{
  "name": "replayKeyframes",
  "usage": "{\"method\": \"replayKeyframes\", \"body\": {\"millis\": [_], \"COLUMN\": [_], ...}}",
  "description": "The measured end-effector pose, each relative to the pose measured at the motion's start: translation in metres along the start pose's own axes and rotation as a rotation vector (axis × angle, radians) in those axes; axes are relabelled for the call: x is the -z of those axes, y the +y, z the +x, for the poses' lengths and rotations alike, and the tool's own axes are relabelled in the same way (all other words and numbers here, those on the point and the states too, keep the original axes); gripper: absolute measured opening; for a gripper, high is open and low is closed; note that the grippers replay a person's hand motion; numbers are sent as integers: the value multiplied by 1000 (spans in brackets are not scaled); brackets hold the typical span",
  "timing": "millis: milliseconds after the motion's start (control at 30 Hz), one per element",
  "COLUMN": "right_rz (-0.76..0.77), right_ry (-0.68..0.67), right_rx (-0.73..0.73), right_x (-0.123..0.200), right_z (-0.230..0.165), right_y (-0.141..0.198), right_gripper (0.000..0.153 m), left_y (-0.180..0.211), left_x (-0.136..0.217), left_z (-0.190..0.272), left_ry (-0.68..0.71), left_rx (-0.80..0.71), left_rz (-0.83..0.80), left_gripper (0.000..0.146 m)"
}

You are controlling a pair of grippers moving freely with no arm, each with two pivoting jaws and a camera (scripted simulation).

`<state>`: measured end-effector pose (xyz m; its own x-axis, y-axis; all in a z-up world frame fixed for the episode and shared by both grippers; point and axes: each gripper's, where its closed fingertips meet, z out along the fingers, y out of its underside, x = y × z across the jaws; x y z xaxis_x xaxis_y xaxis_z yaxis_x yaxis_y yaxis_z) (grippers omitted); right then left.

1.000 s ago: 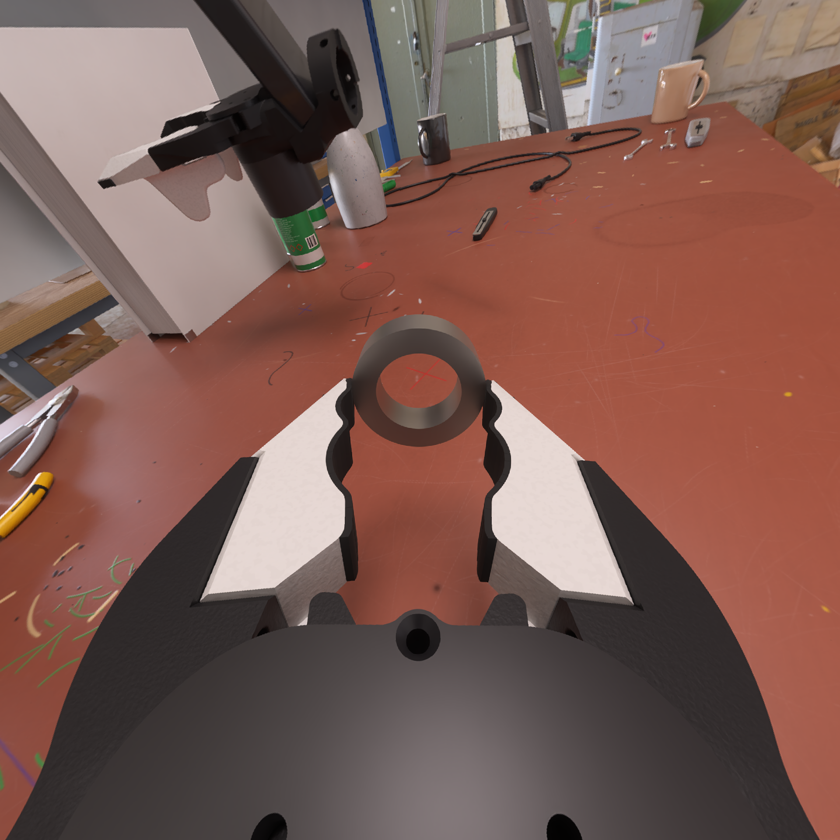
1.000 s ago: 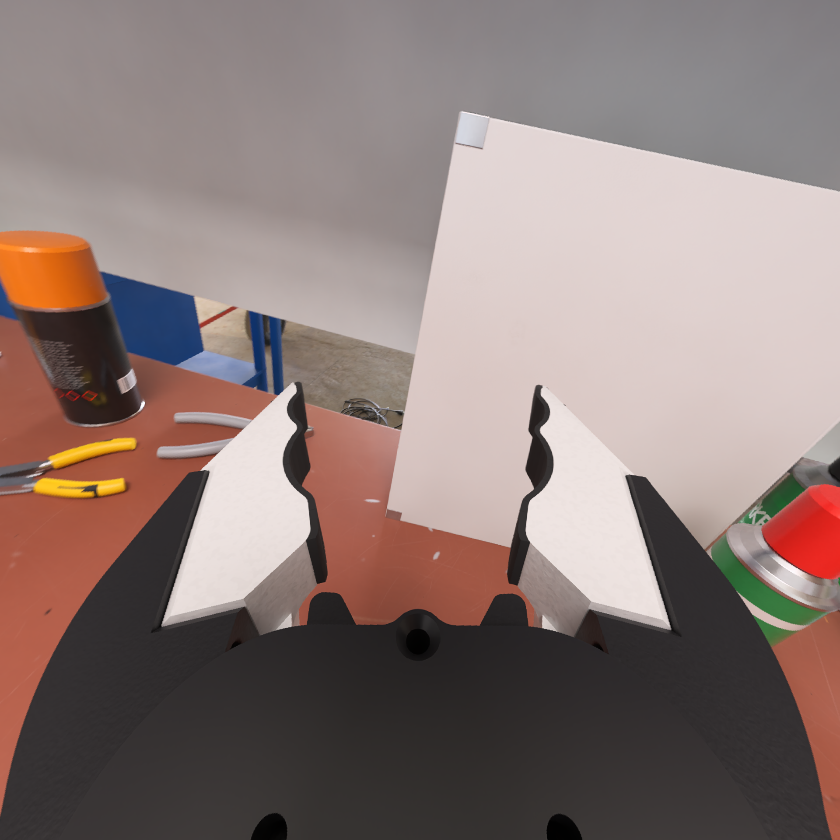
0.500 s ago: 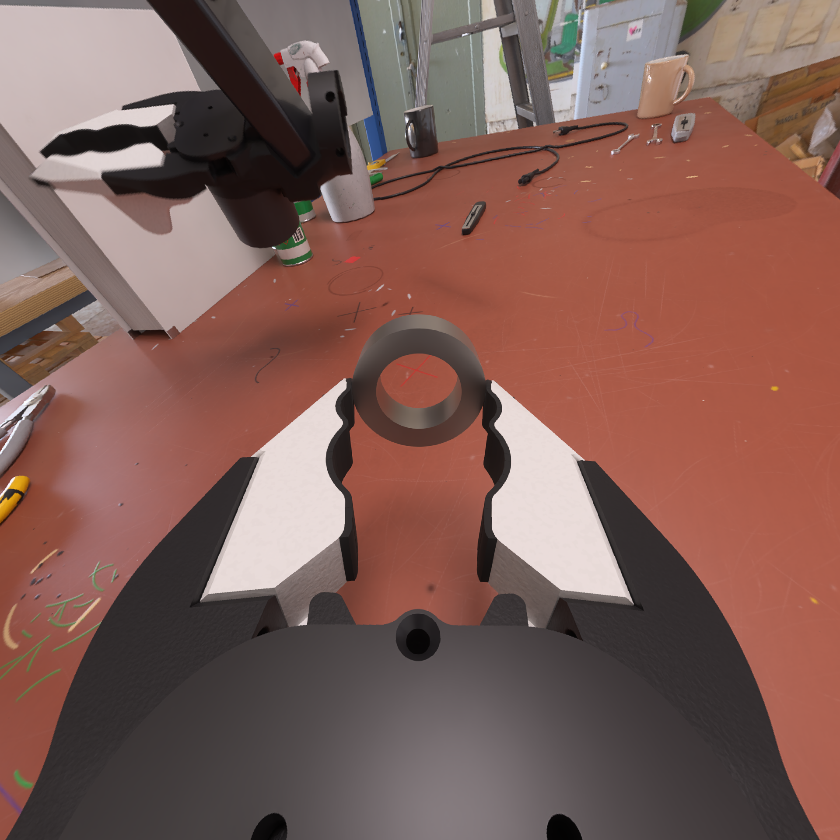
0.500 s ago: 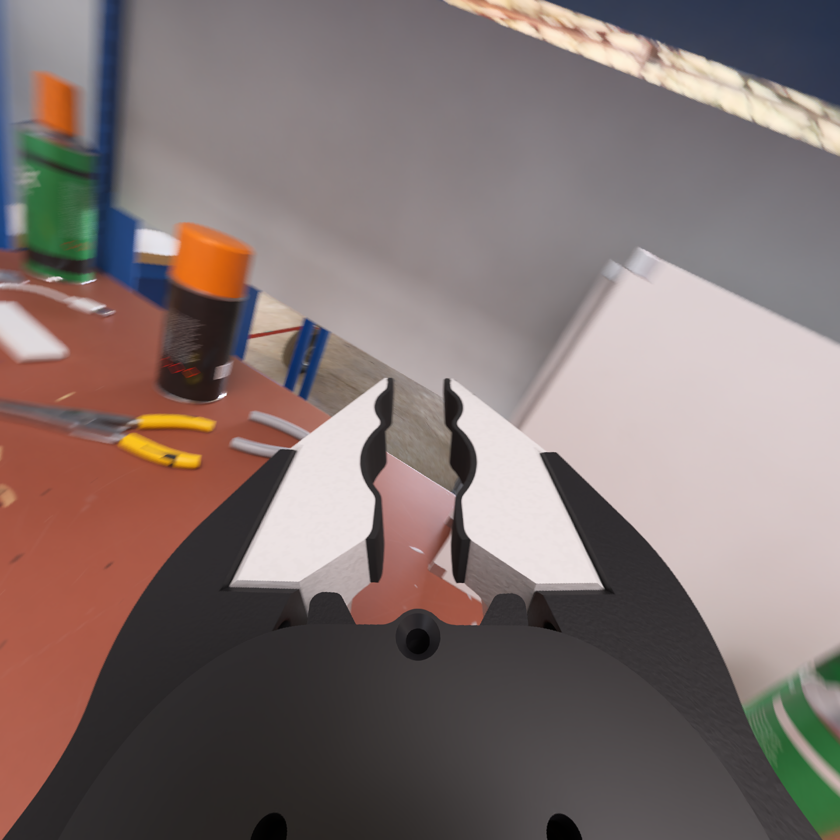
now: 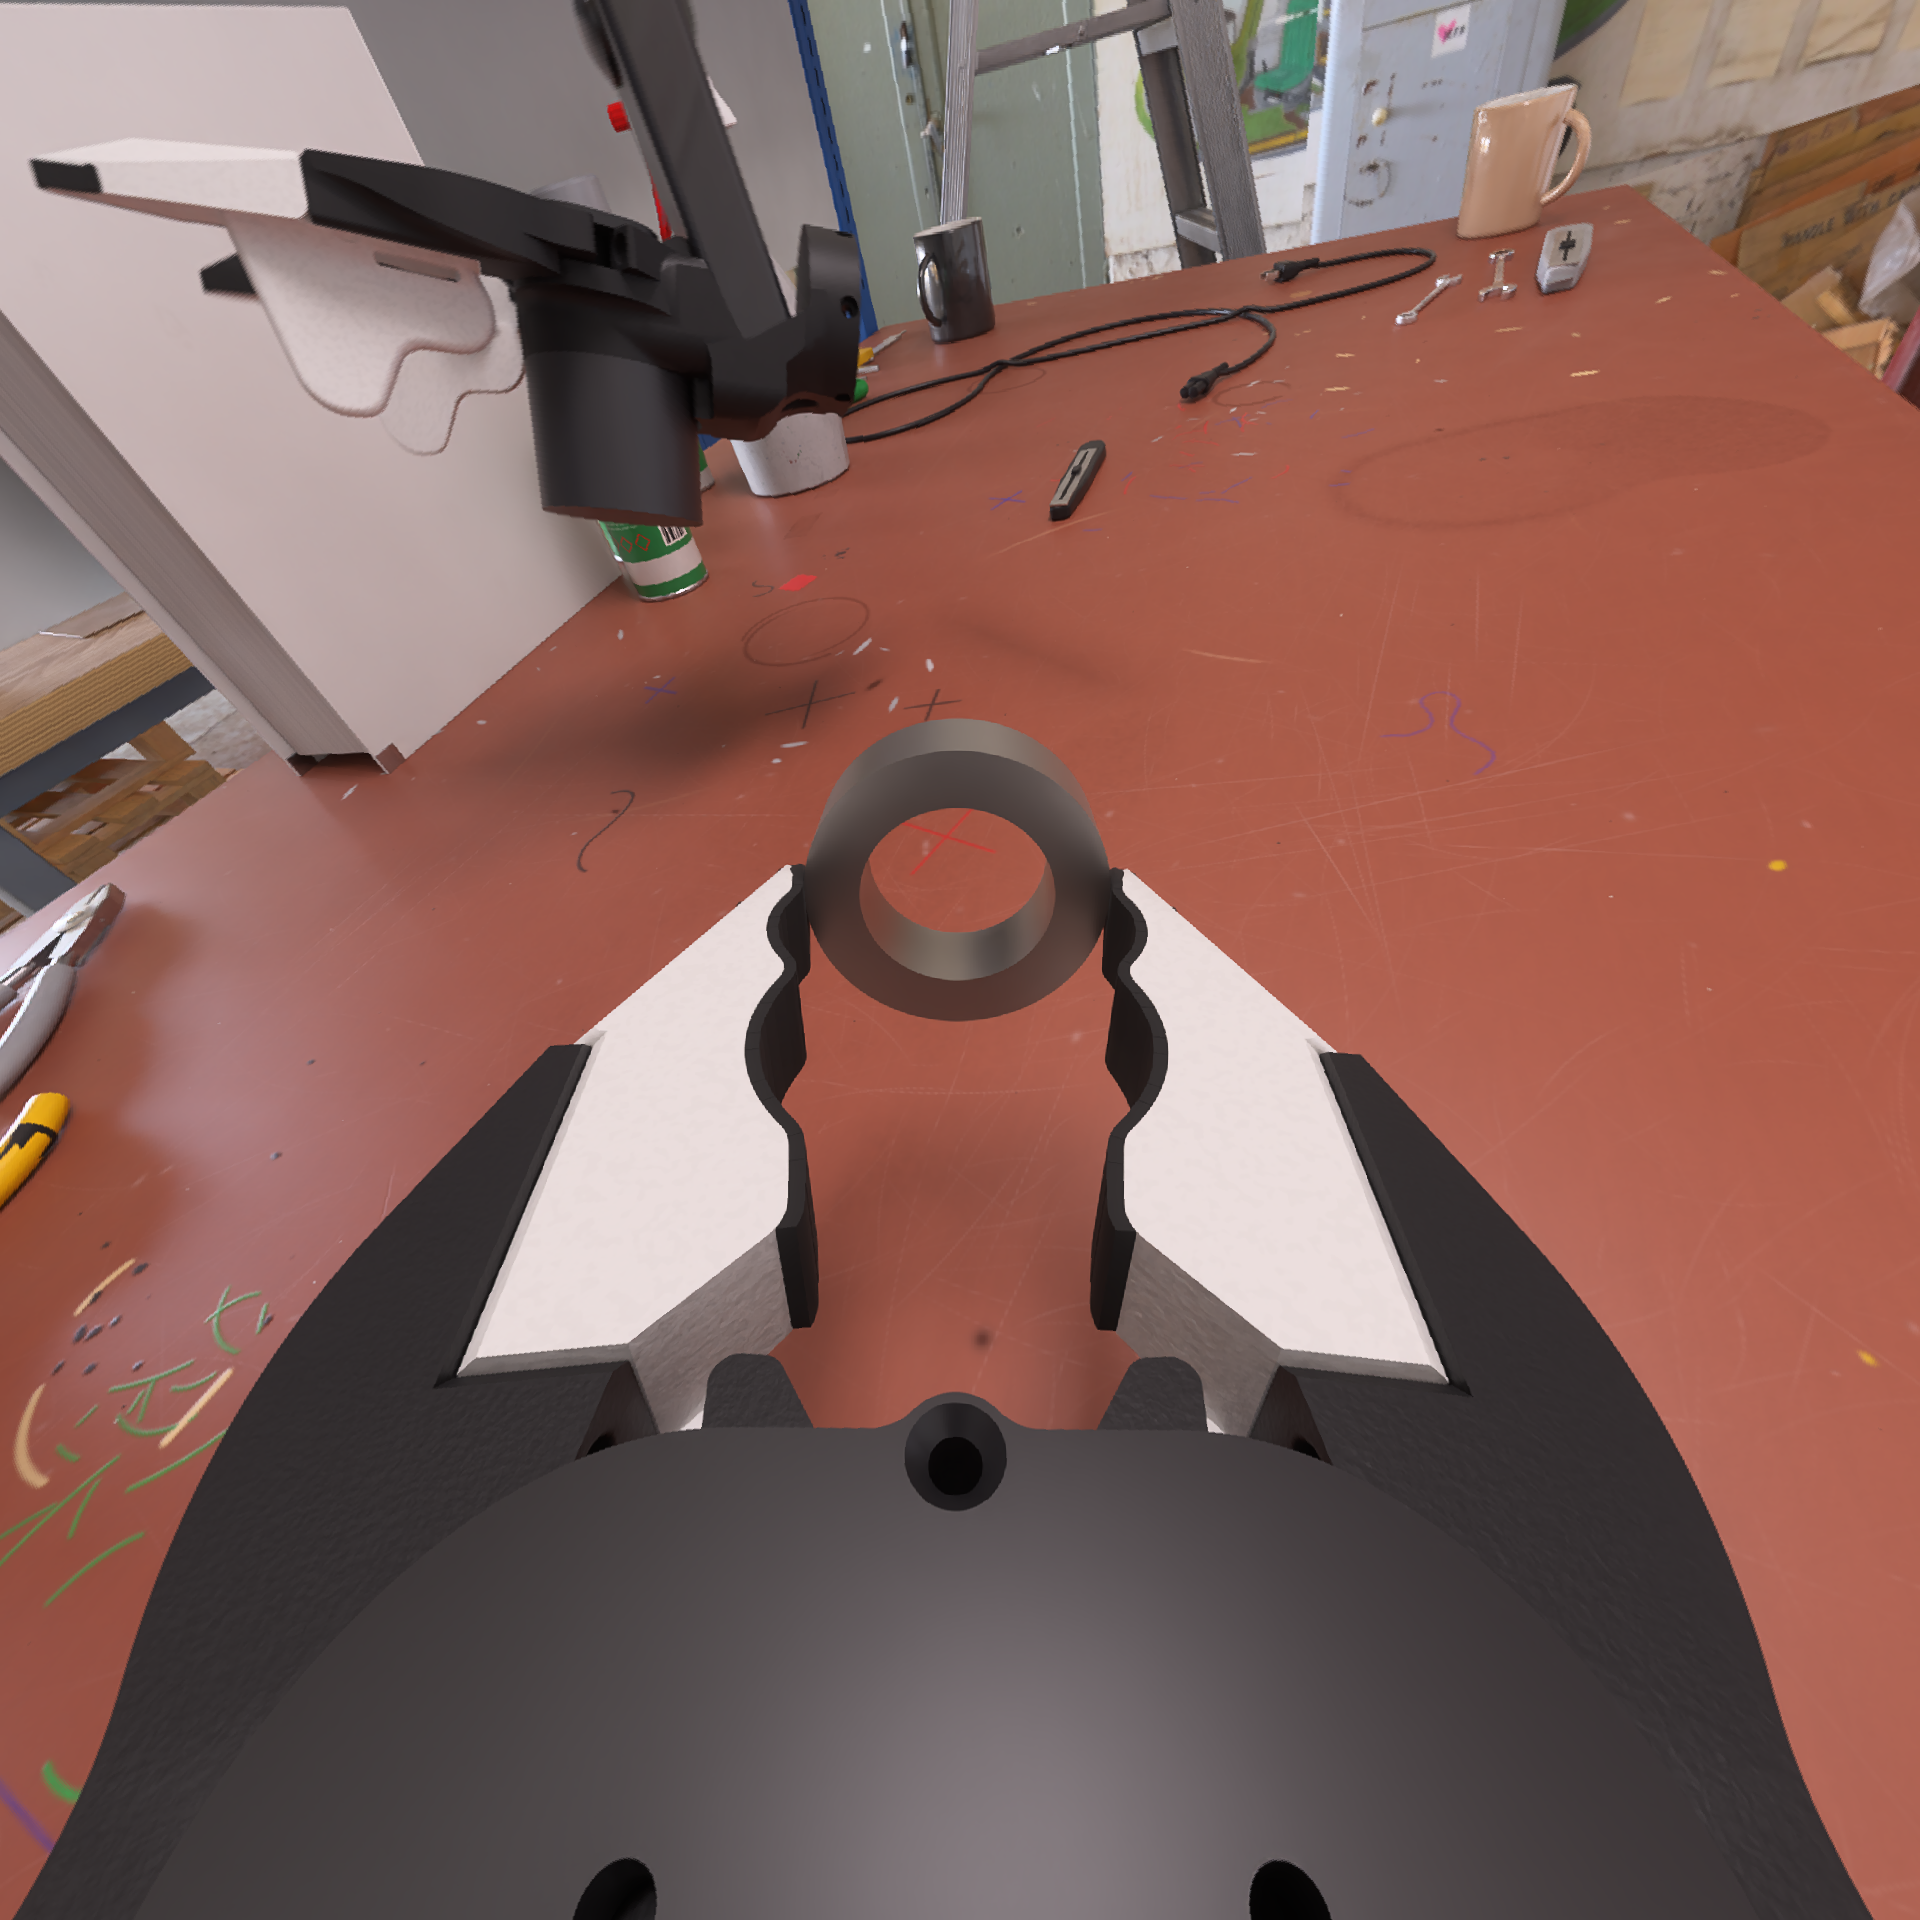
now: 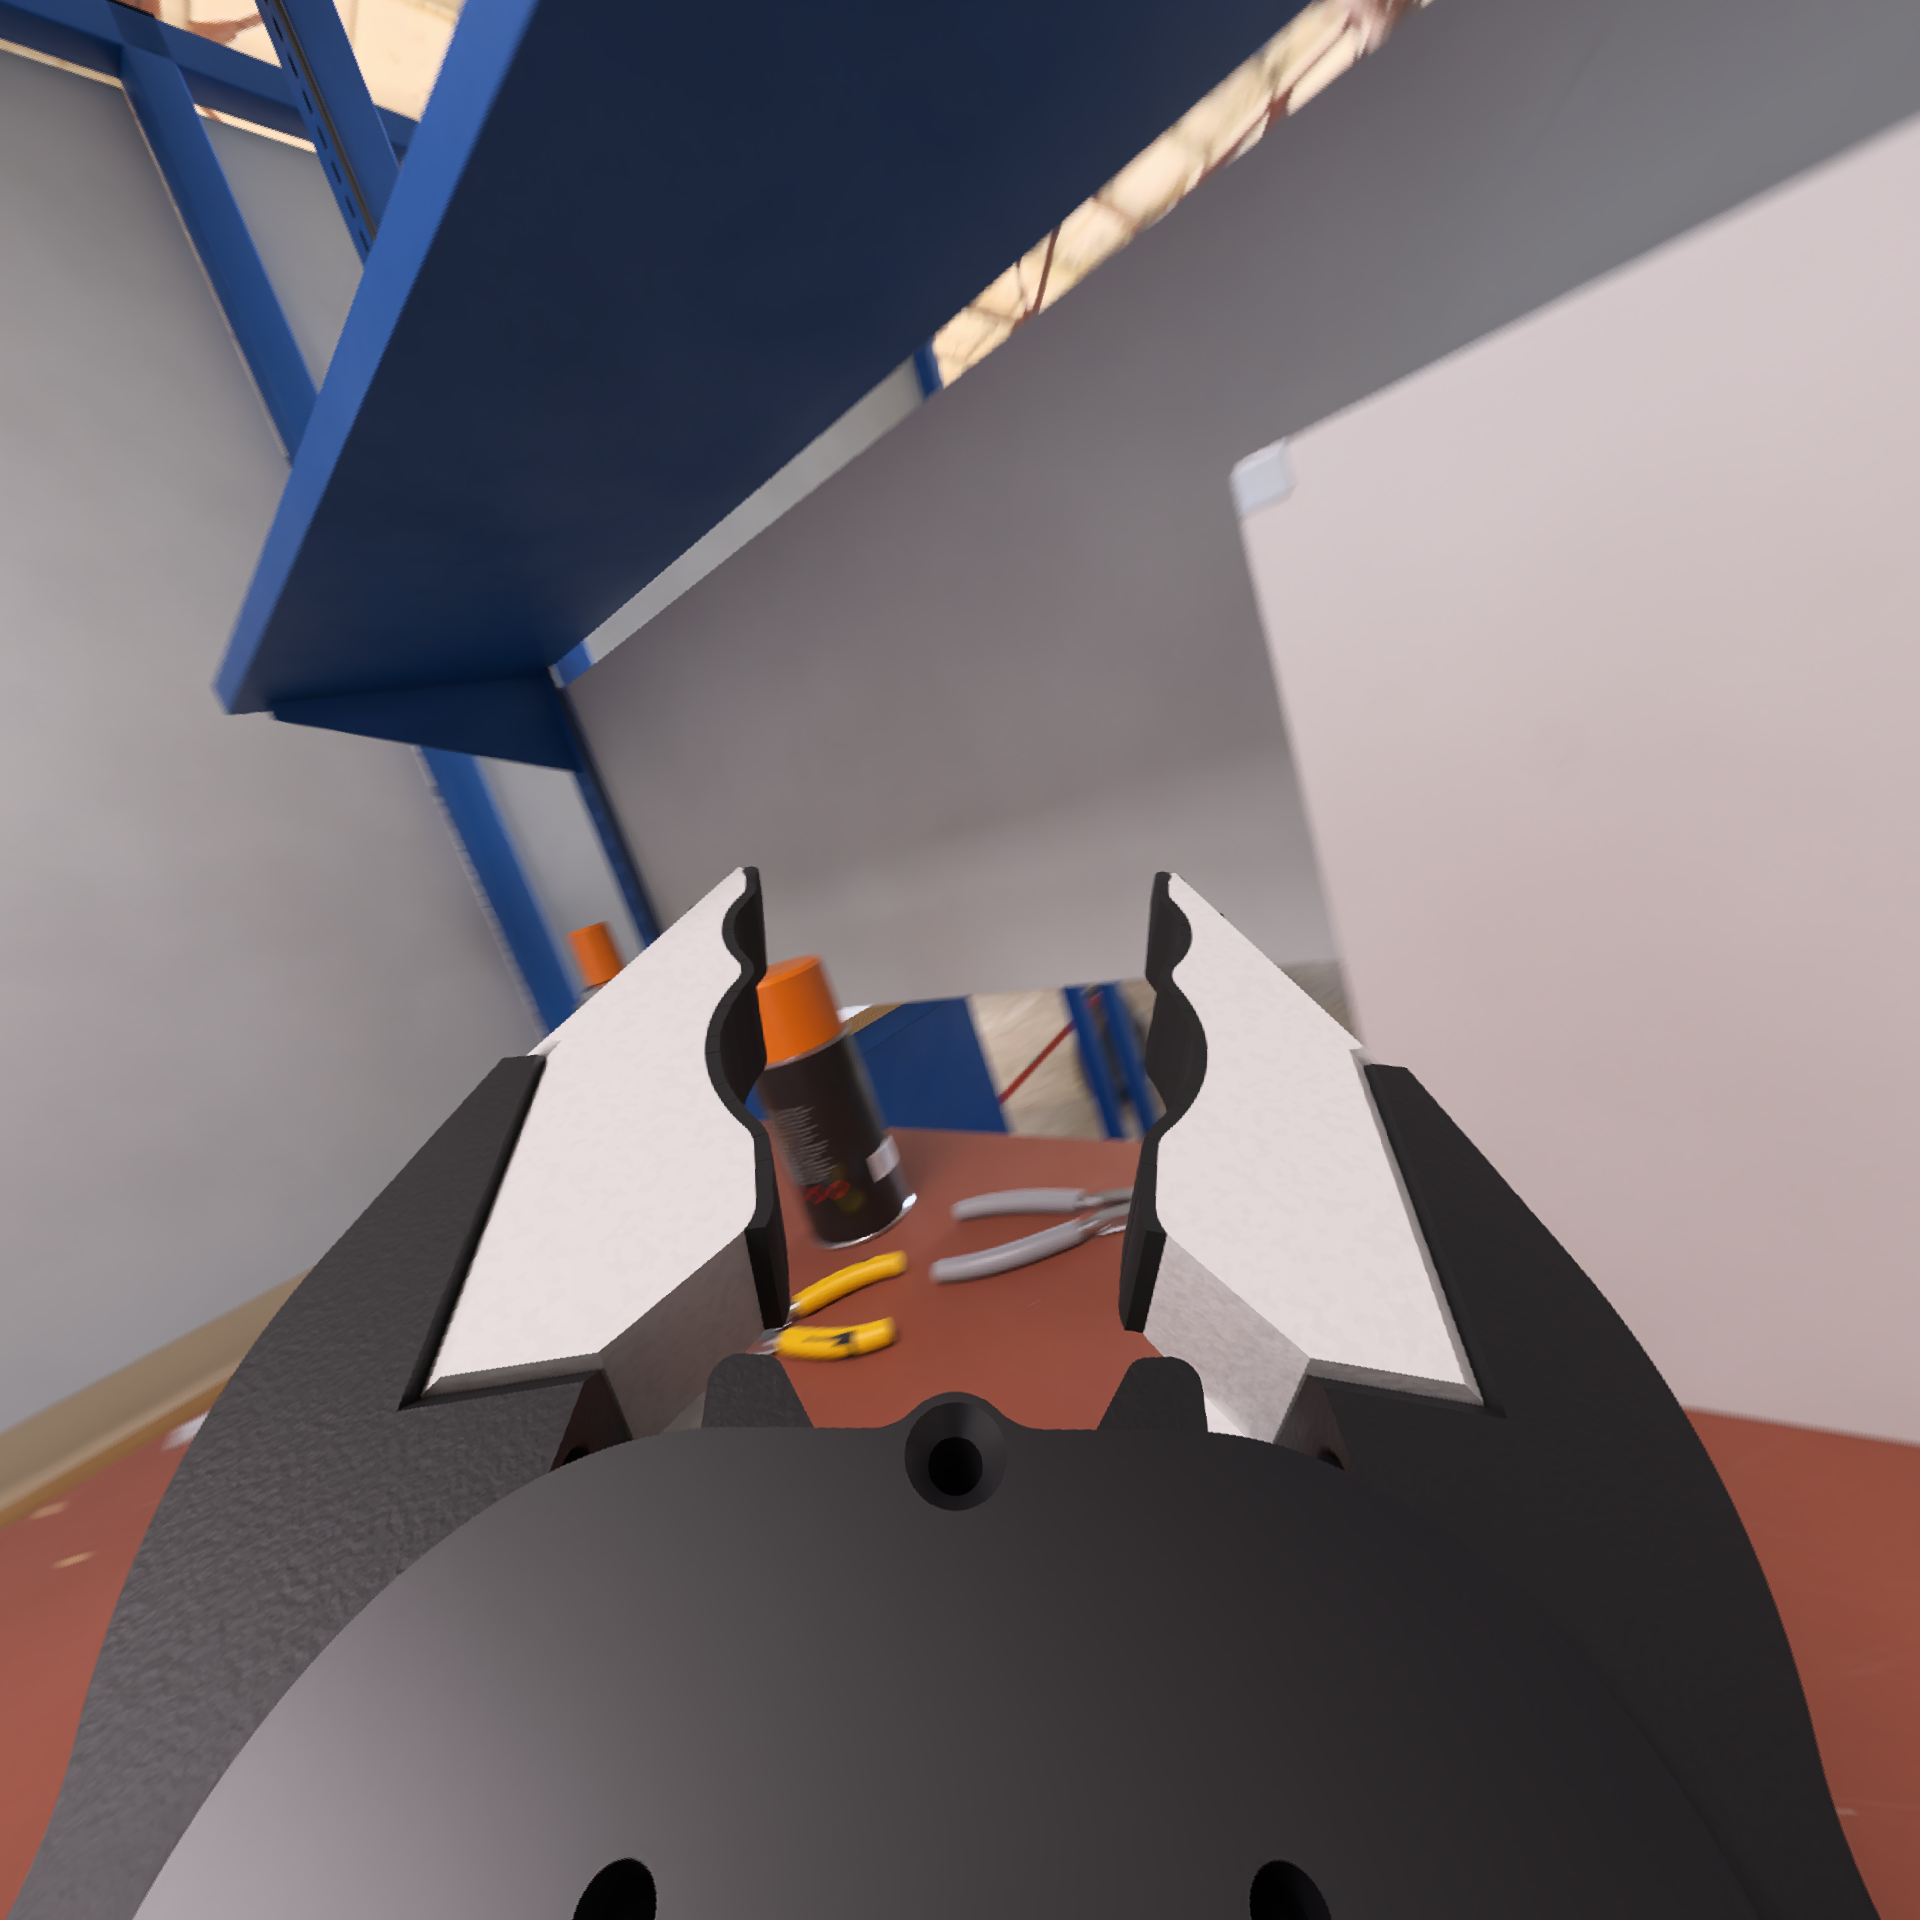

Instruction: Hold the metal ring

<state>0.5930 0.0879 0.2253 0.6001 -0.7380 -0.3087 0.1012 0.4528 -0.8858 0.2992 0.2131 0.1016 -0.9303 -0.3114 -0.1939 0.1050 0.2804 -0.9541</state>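
My left gripper (image 5: 954, 899) is shut on the metal ring (image 5: 951, 982), a thick dark grey ring held at the fingertips above the red-brown table (image 5: 1455, 935). The ring's hole faces me and the table shows through it. My right gripper (image 6: 954, 894) is open and empty, tilted upward toward a grey wall and a blue shelf. It also shows in the left wrist view (image 5: 249, 223) at the upper left, in the air by the white panel, well away from the ring.
A white panel (image 5: 260, 468) stands at the left; cans, a white bottle (image 5: 790, 457), dark mug (image 5: 951, 275), cable, beige mug (image 5: 1517, 156) and small tools lie at the back. Pliers (image 6: 1039, 1231), a yellow-handled tool (image 6: 842, 1309) and an orange-capped spray can (image 6: 826, 1112) lie ahead of the right gripper.
The right gripper closed most of the way, then opened again while tilting upward and turning. The left gripper still holds the ring the same way.
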Motion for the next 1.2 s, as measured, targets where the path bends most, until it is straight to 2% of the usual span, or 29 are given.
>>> {"method": "replayKeyframes", "body": {"millis": [33,100,167,233,300,367,467,500,567,600,667,700,833,900,967,1033,1067,1200], "right_rz": [-30,-85,-151,-124,34,220,361,368,311,273,240,230,127,26,0,22,19,-197], "right_ry": [-23,-137,-274,-313,-265,-152,83,112,111,120,165,193,235,166,48,-63,-108,-210], "right_rx": [-46,-45,62,193,246,213,-21,-132,-306,-356,-377,-367,-401,-435,-447,-415,-388,-239], "right_x": [-4,-9,-8,-5,4,19,43,46,45,43,42,43,38,28,20,15,13,-2], "right_z": [-4,-27,-56,-72,-72,-51,13,30,53,60,71,75,80,69,48,25,14,-23], "right_y": [7,20,32,26,-2,-37,-63,-62,-49,-42,-33,-30,-10,3,4,-1,-2,23], "right_gripper": [78,79,75,72,65,52,17,15,17,24,45,49,51,41,31,6,0,0], "left_y": [0,1,1,2,2,2,3,3,4,5,6,6,7,8,9,10,11,12], "left_x": [0,-1,-1,-1,-1,-1,-1,-2,-2,-2,-2,-2,-1,-1,-2,-2,-2,-2], "left_z": [0,-1,-1,-2,-3,-3,-3,-4,-4,-5,-6,-7,-11,-12,-12,-14,-15,-16], "left_ry": [0,-2,-7,-10,-12,-14,-17,-18,-22,-24,-32,-37,-51,-53,-56,-69,-78,-85], "left_rx": [-1,-4,-6,-7,-6,-7,-11,-12,-15,-16,-19,-21,-21,-20,-22,-30,-35,-43], "left_rz": [-2,-5,-7,-9,-11,-12,-17,-19,-23,-25,-30,-33,-36,-39,-44,-50,-53,-58], "left_gripper": [57,57,57,57,57,57,57,57,57,57,57,57,57,57,57,57,57,57]}}
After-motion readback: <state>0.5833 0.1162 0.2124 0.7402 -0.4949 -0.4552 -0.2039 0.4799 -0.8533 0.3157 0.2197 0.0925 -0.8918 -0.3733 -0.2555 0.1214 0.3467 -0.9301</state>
